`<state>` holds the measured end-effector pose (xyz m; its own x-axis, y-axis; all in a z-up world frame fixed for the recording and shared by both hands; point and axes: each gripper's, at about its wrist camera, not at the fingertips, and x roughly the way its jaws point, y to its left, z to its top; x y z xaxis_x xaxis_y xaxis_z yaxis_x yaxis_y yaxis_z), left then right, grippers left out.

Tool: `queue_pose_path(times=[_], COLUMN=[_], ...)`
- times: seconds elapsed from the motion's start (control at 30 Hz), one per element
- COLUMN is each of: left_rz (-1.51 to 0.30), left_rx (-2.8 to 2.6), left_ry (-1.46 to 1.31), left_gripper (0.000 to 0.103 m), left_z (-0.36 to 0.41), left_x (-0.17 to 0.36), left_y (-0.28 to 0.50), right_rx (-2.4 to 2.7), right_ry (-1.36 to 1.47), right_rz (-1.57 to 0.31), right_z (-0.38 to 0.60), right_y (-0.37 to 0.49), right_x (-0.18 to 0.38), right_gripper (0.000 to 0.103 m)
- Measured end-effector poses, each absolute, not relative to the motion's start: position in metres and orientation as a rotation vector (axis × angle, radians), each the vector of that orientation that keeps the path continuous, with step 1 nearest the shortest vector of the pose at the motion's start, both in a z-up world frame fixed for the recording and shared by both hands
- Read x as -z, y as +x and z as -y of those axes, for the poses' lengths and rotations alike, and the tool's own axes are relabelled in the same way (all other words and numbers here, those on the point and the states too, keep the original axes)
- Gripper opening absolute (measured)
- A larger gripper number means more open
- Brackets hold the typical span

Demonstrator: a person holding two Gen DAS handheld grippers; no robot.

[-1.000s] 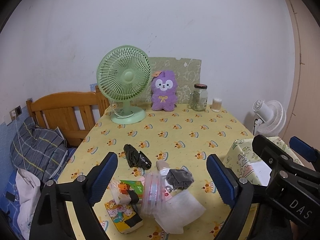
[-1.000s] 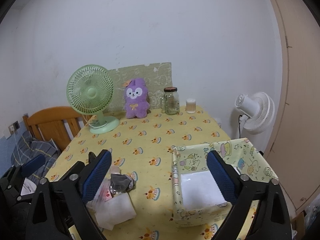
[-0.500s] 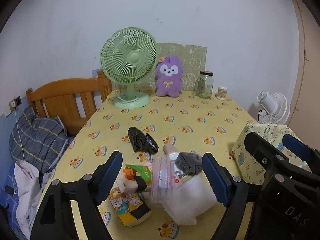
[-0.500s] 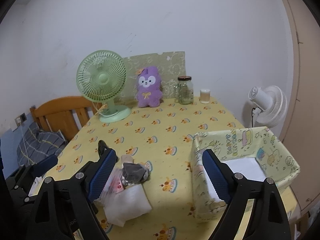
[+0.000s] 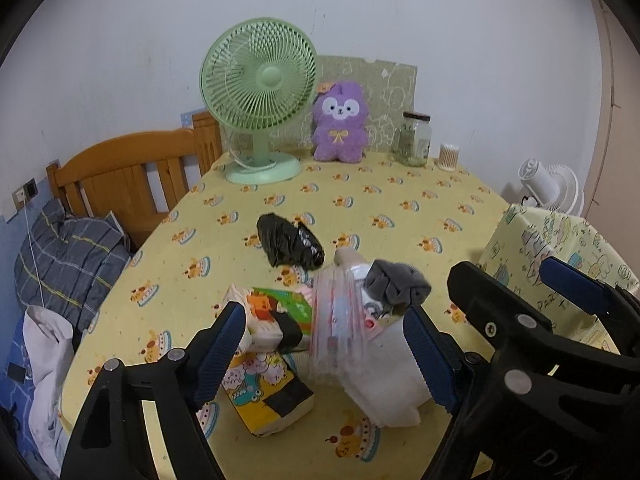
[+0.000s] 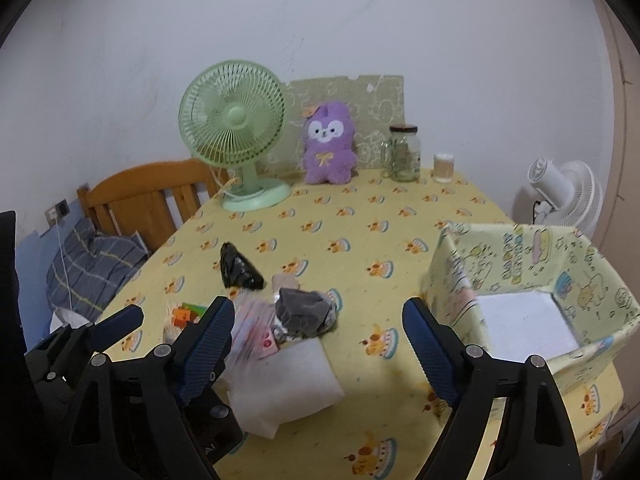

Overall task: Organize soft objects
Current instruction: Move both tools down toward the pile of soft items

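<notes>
On the table covered by a yellow cloth printed with little cakes (image 5: 400, 208), a heap of soft things sits near the front edge: a crumpled black plastic bag (image 5: 289, 246), a grey knitted bundle (image 5: 398, 285) resting on a clear ribbed plastic pouch (image 5: 336, 324), a white padded sheet (image 5: 384, 376) under them, and two cartoon-printed tissue packs (image 5: 268, 364) at the left of the heap. The left gripper (image 5: 326, 354) hangs just above this heap with its blue-padded fingers spread wide on either side of the pouch, holding nothing. The right gripper (image 6: 318, 354) is likewise spread apart and empty, hovering over the white sheet, between the heap and the open pale-yellow cartoon-patterned box (image 6: 520, 264), which stands at the table's right side with a white lining at its bottom. Along the far edge stand a green desk fan (image 5: 258, 96), a purple plush animal (image 5: 340, 122), a glass jar (image 5: 416, 138) and a small cotton-swab tub (image 5: 448, 157).
</notes>
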<state>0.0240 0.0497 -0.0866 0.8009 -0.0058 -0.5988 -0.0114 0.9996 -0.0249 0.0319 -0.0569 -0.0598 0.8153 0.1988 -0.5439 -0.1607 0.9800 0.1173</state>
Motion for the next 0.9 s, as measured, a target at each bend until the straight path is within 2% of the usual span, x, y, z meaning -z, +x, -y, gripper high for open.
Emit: queue_pose_path(times=[0.27, 0.37, 0.63, 0.73, 0.9], left_rz=[-0.700, -0.720, -0.763, -0.771, -0.776], left_rx=[0.030, 0.036, 0.065, 0.072, 0.090], left_ry=[-0.019, -0.019, -0.041, -0.053, -0.061], left_gripper=[0.076, 0.071, 0.044, 0.039, 0.035], left_z=[-0.045, -0.044, -0.043, -0.045, -0.045], left_x=[0.108, 0.114, 0.123, 0.125, 0.125], left_y=[0.031, 0.034, 0.048, 0.053, 0.061], right_rx=[-0.209, -0.209, -0.195, -0.191, -0.188], right_ry=[0.041, 0.039, 0.033, 0.027, 0.018], right_rz=[-0.650, -0.676, -0.725, -0.731, -0.734], right_z=[0.044, 0.042, 0.041, 0.039, 0.037], right_y=[0.041, 0.047, 0.064, 0.070, 0.082], right_x=[0.081, 0.088, 0.099, 0.101, 0.104], right_gripper=[0.086, 0.086, 0.083, 0.083, 0.081])
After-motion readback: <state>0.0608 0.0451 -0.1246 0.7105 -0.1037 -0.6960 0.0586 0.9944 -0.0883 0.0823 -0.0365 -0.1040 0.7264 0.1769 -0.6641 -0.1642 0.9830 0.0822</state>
